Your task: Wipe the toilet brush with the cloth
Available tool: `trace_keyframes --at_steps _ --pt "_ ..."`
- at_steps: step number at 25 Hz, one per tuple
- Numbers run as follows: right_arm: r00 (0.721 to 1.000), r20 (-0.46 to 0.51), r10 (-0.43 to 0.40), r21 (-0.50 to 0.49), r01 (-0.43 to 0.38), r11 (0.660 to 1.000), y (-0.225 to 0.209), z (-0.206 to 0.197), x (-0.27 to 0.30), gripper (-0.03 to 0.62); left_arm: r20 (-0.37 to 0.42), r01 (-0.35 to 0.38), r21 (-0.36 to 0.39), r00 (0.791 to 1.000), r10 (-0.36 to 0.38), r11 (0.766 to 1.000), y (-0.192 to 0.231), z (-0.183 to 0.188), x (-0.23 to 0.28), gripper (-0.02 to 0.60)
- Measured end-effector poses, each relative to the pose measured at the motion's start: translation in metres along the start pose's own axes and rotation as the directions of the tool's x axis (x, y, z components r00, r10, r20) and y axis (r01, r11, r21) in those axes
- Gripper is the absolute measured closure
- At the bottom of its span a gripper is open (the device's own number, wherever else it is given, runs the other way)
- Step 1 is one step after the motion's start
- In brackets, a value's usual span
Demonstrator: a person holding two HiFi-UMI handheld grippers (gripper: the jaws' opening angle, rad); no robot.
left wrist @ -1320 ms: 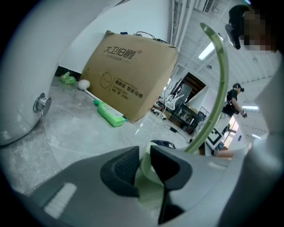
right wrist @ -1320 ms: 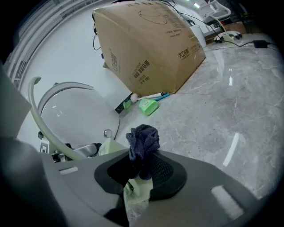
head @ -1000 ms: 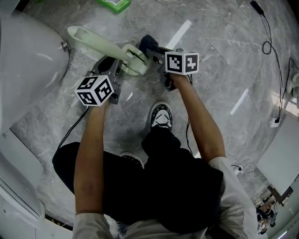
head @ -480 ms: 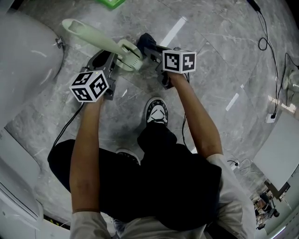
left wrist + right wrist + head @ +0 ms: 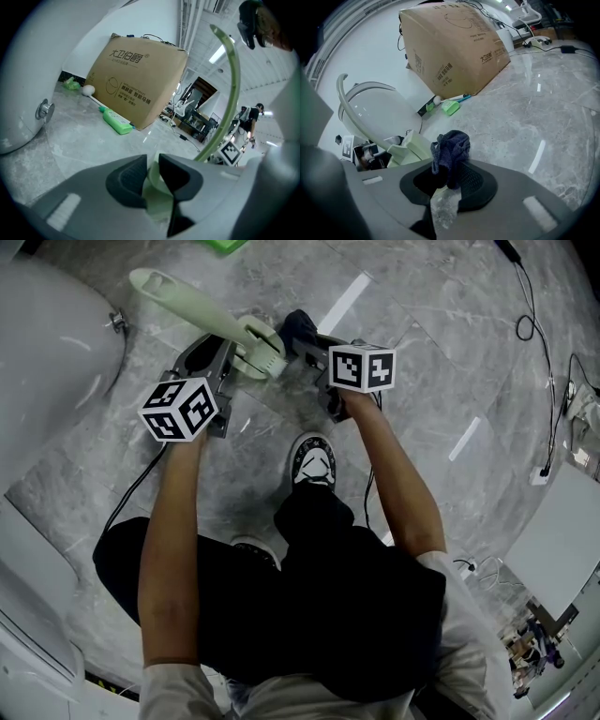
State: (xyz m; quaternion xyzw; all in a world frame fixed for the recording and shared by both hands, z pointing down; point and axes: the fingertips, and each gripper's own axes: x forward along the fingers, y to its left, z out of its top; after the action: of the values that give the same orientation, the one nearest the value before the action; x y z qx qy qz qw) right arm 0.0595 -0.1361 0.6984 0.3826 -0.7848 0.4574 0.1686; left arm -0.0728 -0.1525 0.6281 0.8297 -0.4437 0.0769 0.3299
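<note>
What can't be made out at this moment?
- Head view: whether the dark blue cloth touches the pale green plastic toilet brush; the right gripper covers that spot.
- Head view: bright green bottle, cut off by the top edge.
- Left gripper view: the brush's clamped part, hidden by the fingers.

Grey left gripper and right gripper bear black-and-white marker cubes; the person wears a white short-sleeved shirt, black trousers and black-and-white sneakers.
</note>
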Motion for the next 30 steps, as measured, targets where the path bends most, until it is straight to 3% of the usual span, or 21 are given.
trace_keyframes --at_steps 22,30 --pt "0.999 -0.044 -0.016 -0.047 0.014 0.999 0.005 -0.028 -0.015 0.510 0.001 -0.007 -0.004 1.000 0.007 1.000 -0.001 0.000 -0.002 0.581" --pt "0.998 -0.051 0.020 0.007 -0.019 1.000 0.014 -0.039 -0.016 0.510 0.005 -0.008 0.001 1.000 0.008 1.000 0.000 0.000 -0.001 0.581"
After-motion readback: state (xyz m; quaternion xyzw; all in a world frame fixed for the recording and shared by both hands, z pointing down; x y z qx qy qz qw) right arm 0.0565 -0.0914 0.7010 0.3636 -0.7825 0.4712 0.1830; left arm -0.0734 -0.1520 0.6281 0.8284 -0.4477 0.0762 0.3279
